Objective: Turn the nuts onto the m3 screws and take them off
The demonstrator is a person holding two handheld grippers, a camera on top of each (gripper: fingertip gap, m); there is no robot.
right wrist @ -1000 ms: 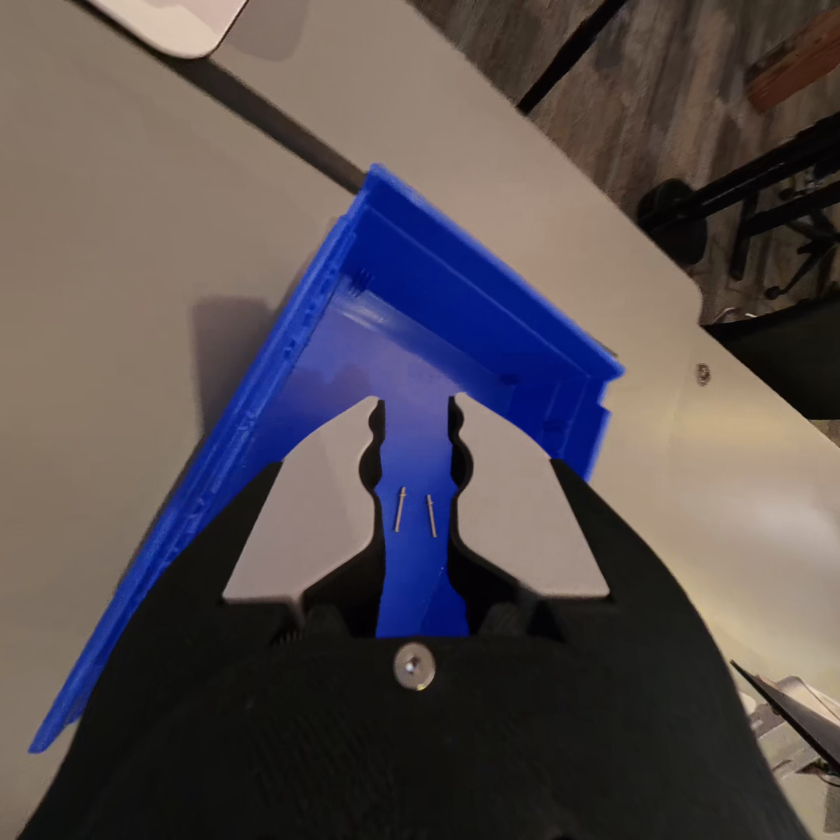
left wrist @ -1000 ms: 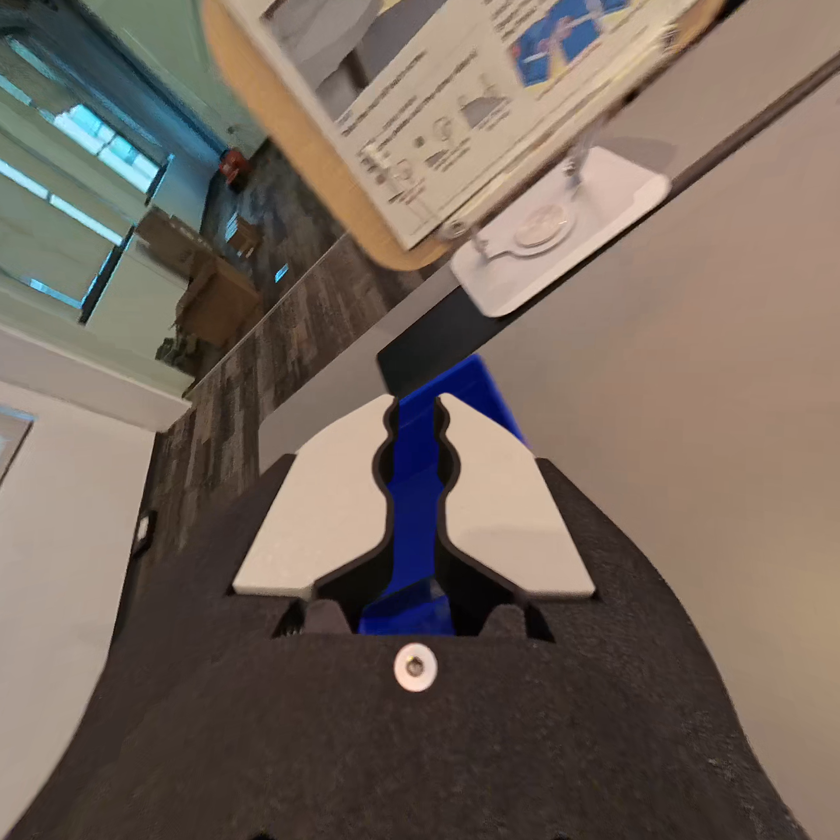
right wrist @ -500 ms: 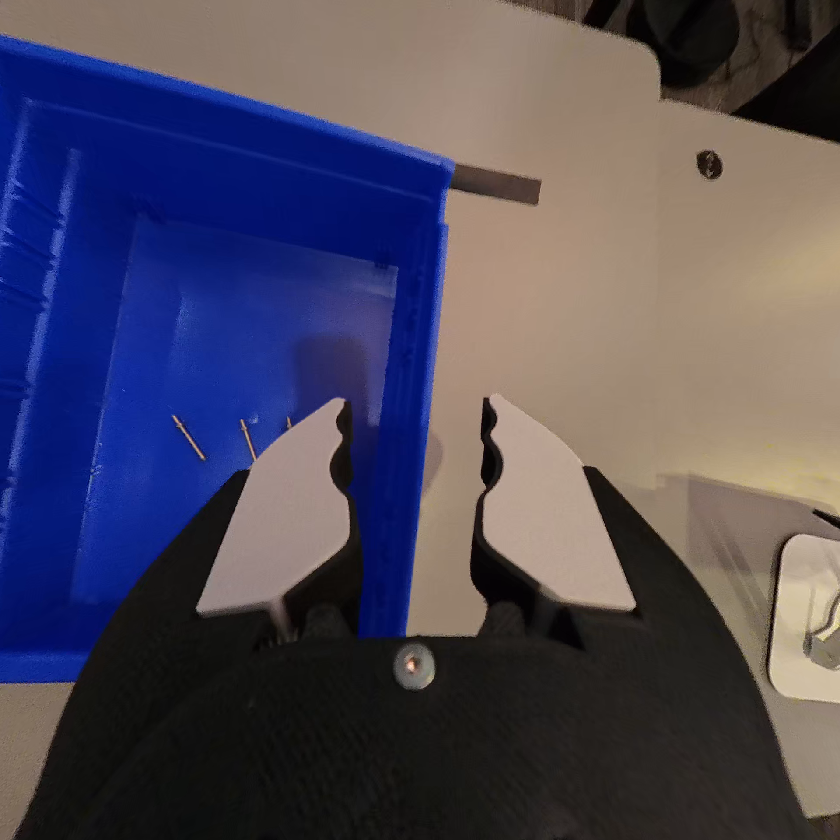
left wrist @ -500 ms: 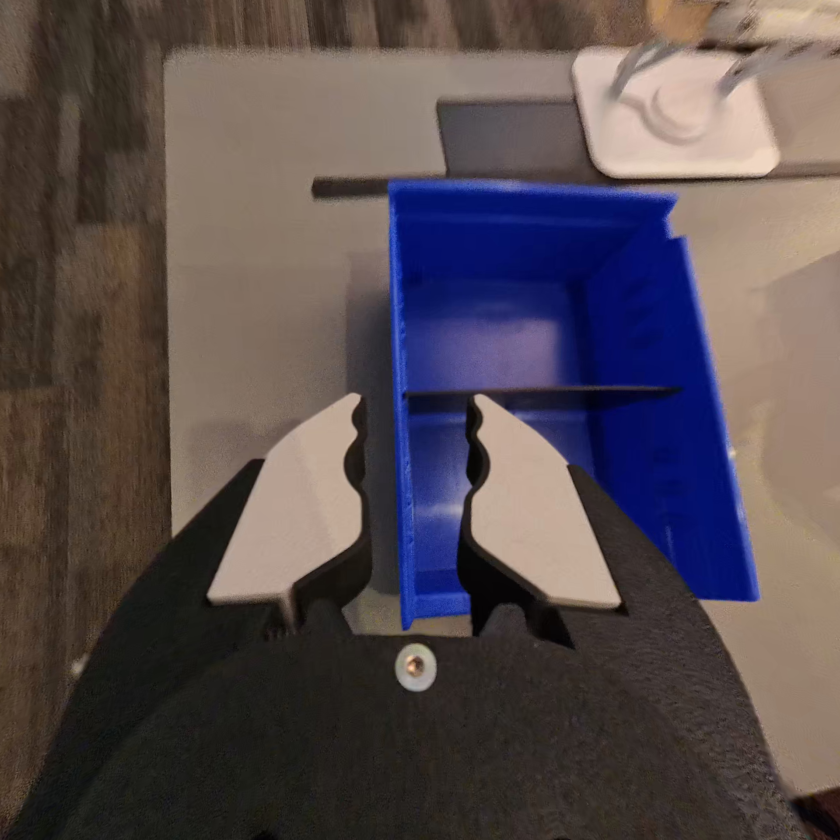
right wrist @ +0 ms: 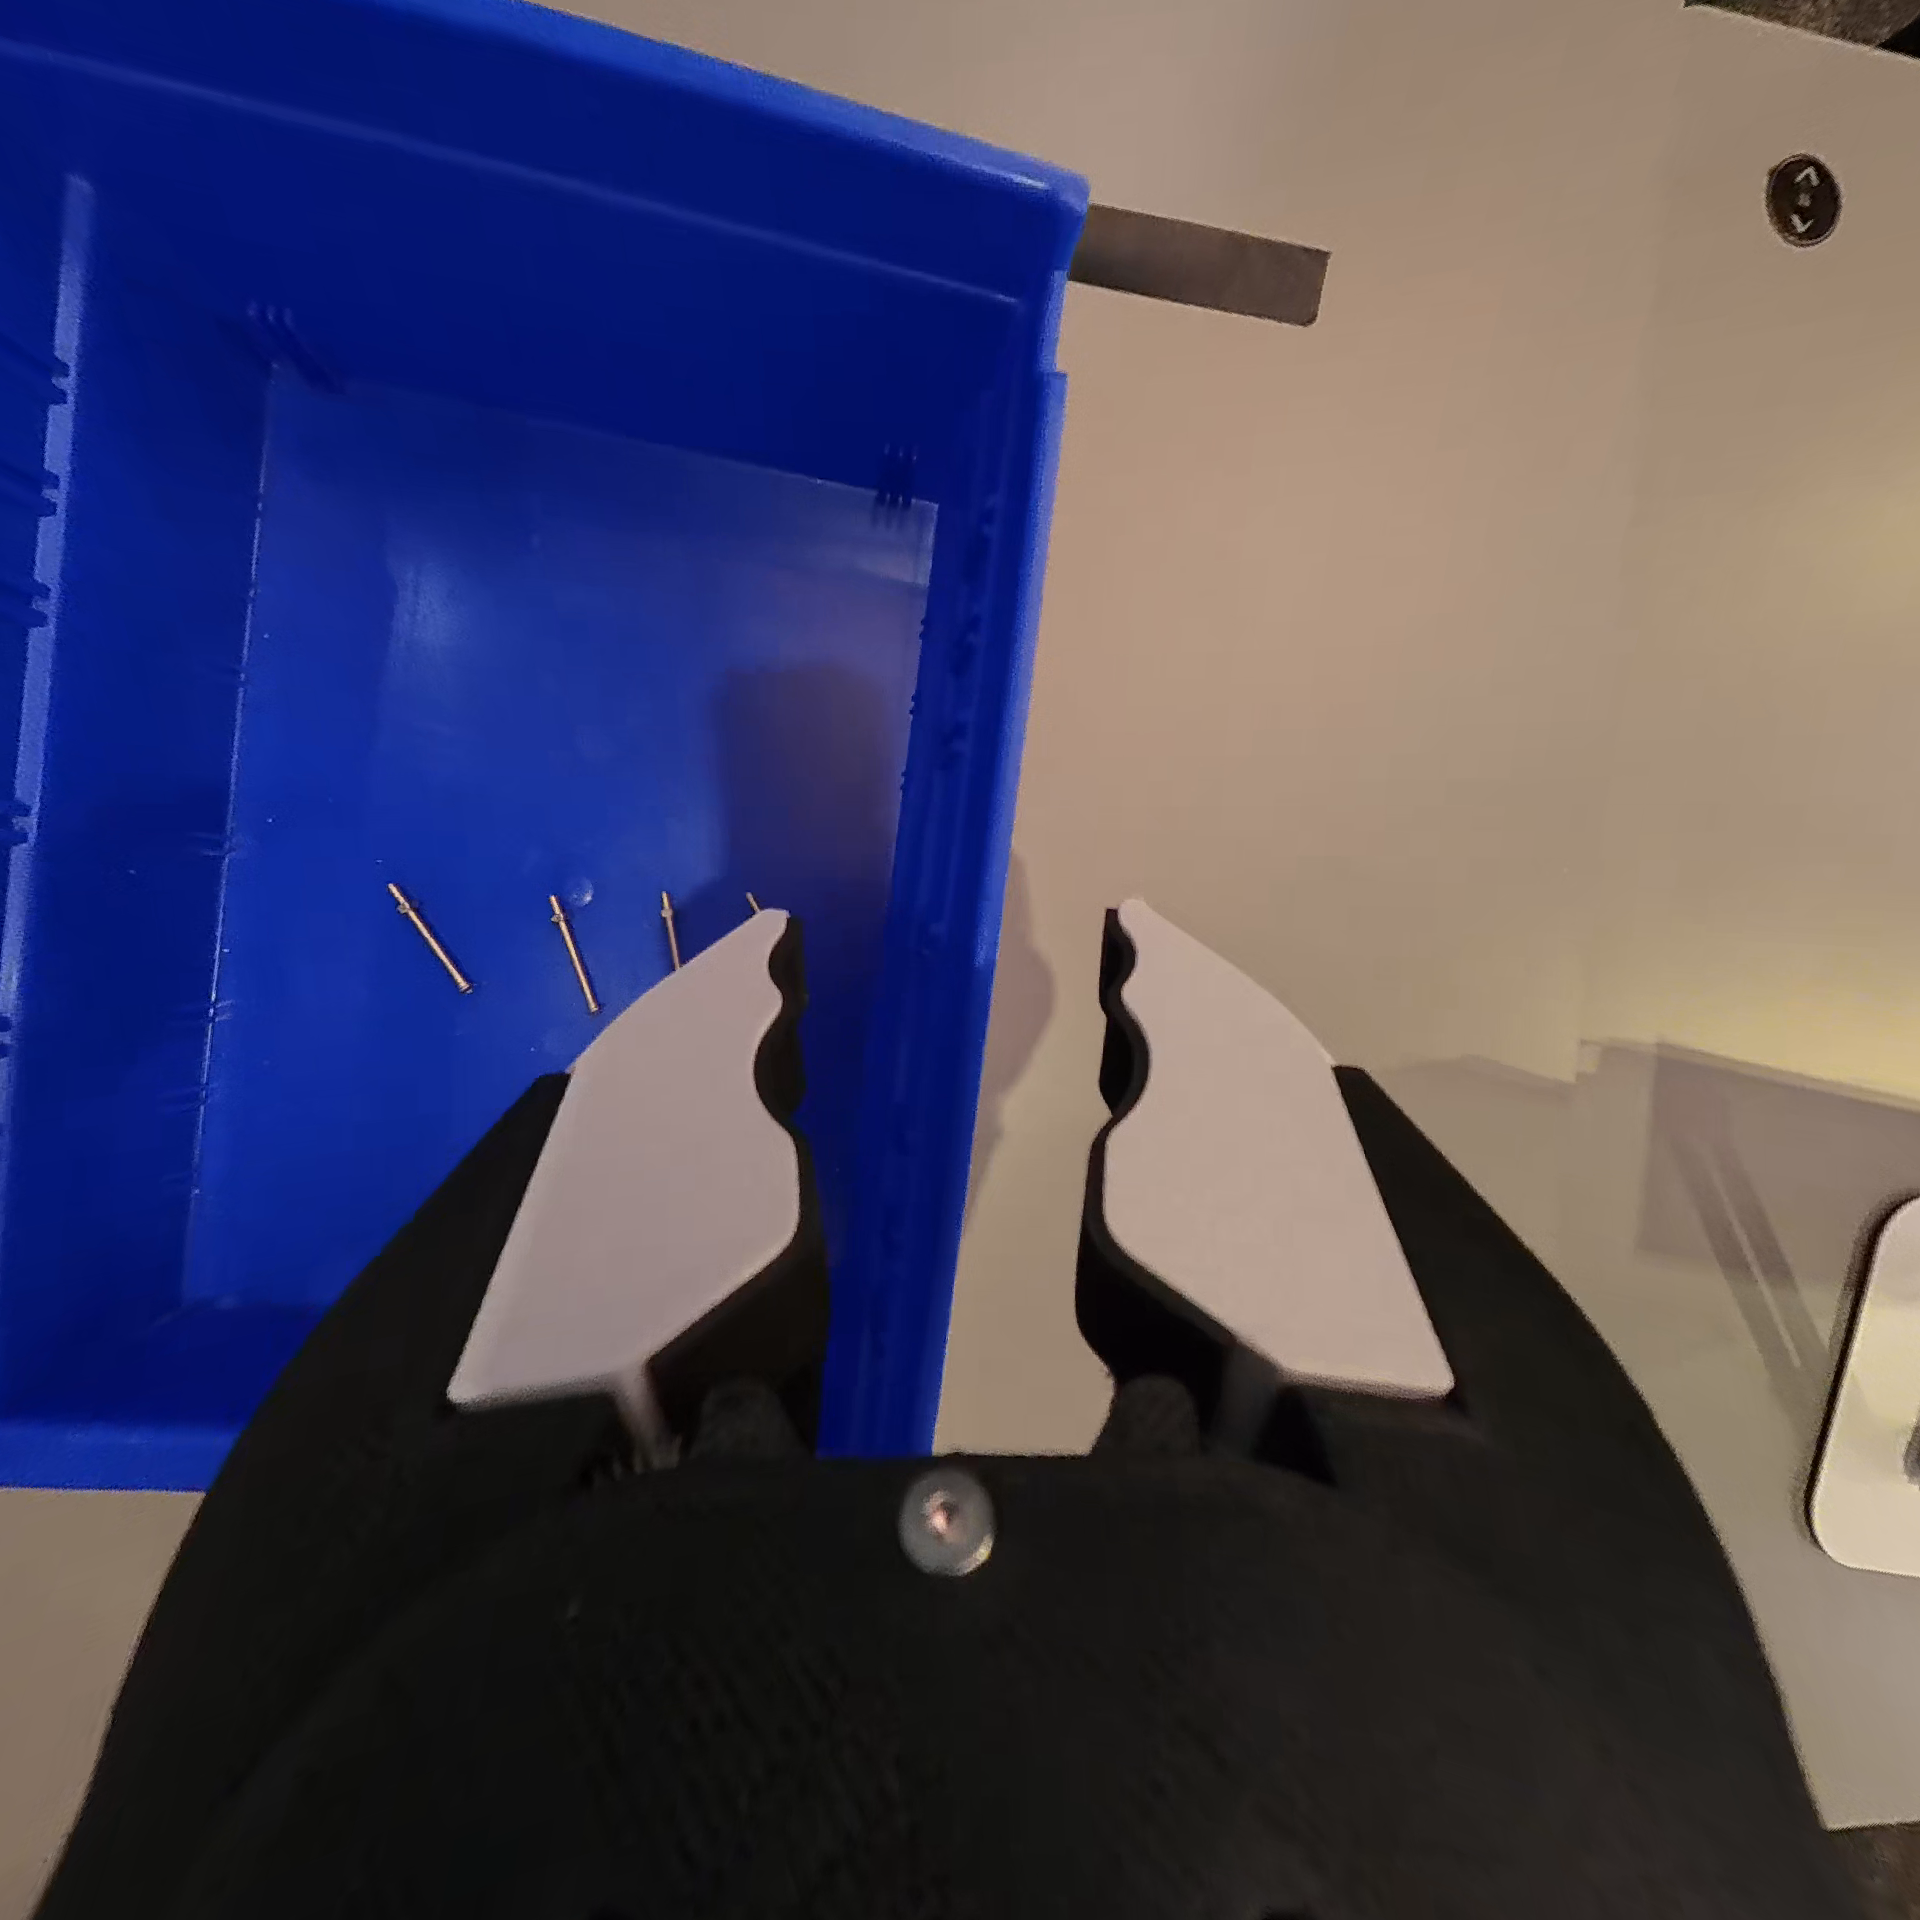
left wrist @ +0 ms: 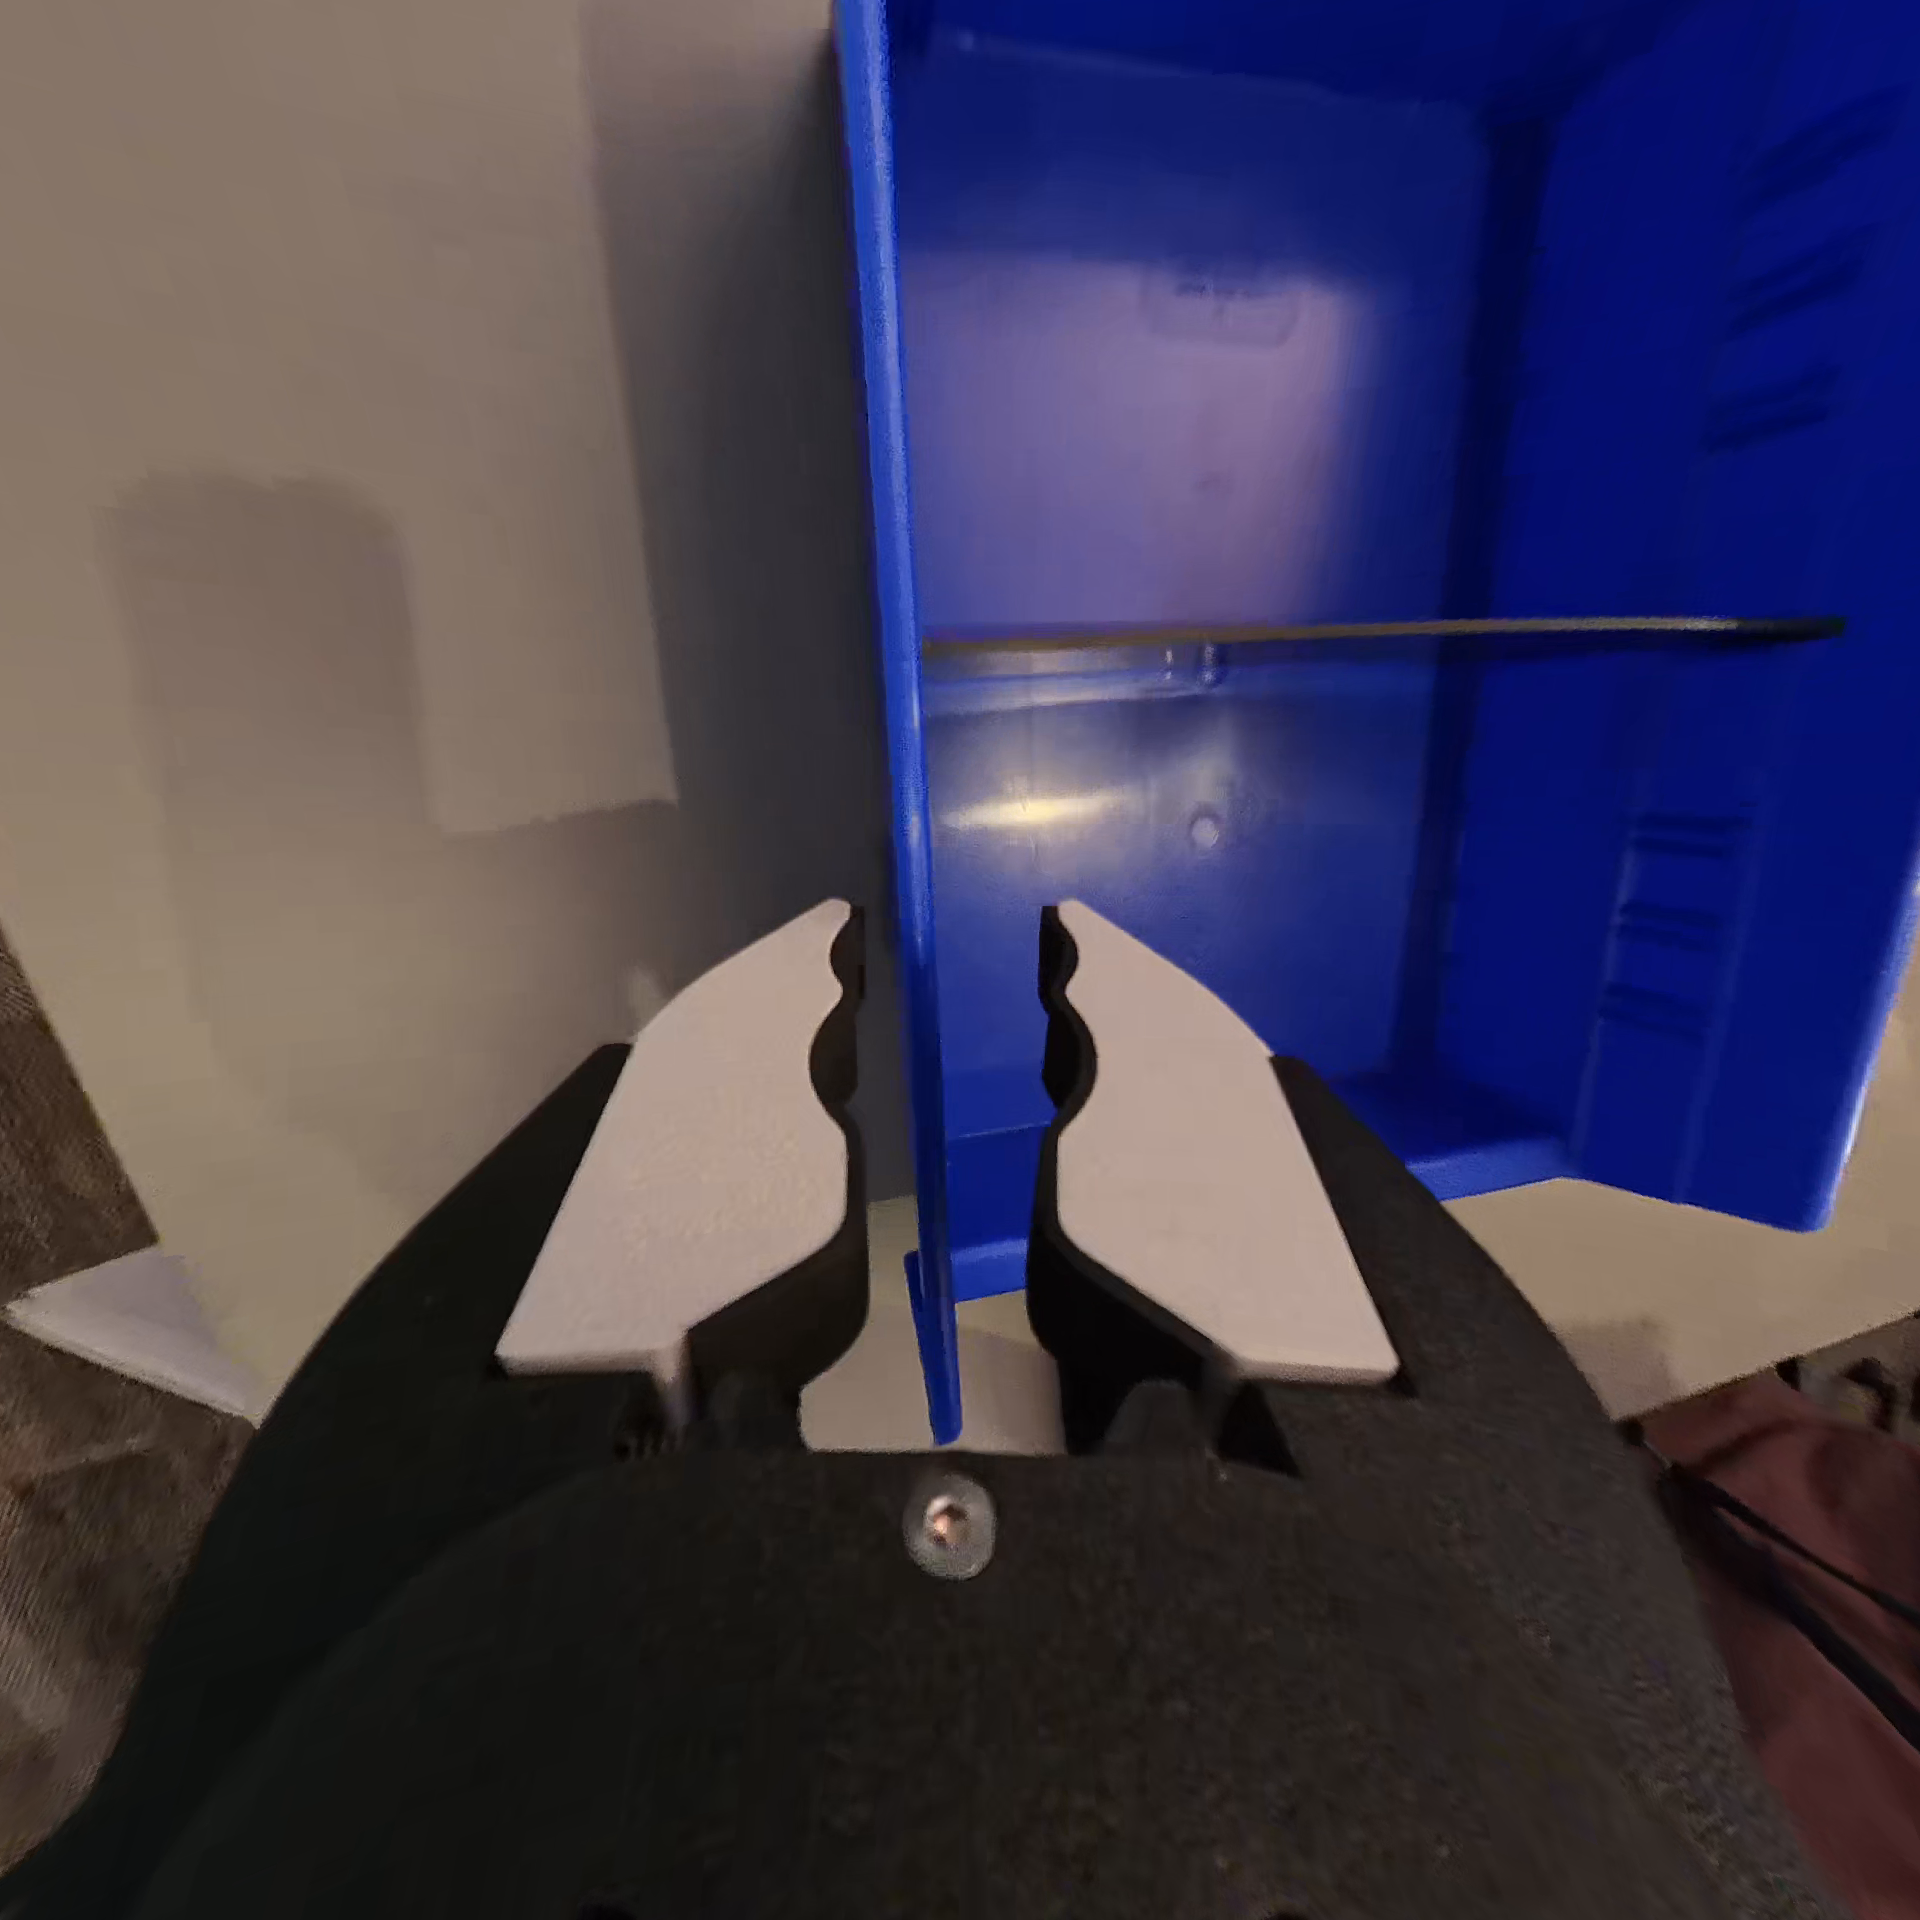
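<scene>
- My left gripper [left wrist: 948, 914] stands open, its jaws straddling the left side wall of the blue bin [left wrist: 894, 416]; one finger sits outside the wall over the bench [left wrist: 312, 364], the other inside the bin. I cannot tell whether either pad touches the wall.
- In the left wrist view a thin dark divider [left wrist: 1382, 630] crosses the bin from side to side, splitting it into a near and a far compartment. Both floors as seen there show only glare and a small round moulded mark; no screw or nut is distinguishable in this view.
- My right gripper [right wrist: 948, 920] is open wider, and straddles the right side wall of the blue bin [right wrist: 966, 831]: its left finger is inside the bin, its right finger outside, over the bench [right wrist: 1455, 623]. Neither pad appears to be in contact with the wall.
- Four thin brass-coloured screws [right wrist: 429, 937] lie in a loose row on the bin floor, just ahead and to the left of my right gripper's inner finger. The rightmost is partly hidden behind that fingertip. They lie apart from one another and nothing holds them.
- Small collars near the far ends of the screws may be nuts; too small to confirm.
- A dark grey strip [right wrist: 1205, 265] lies on the bench beyond the bin's far right corner. A white plate [right wrist: 1870, 1403] sits at the right edge of the right wrist view.
</scene>
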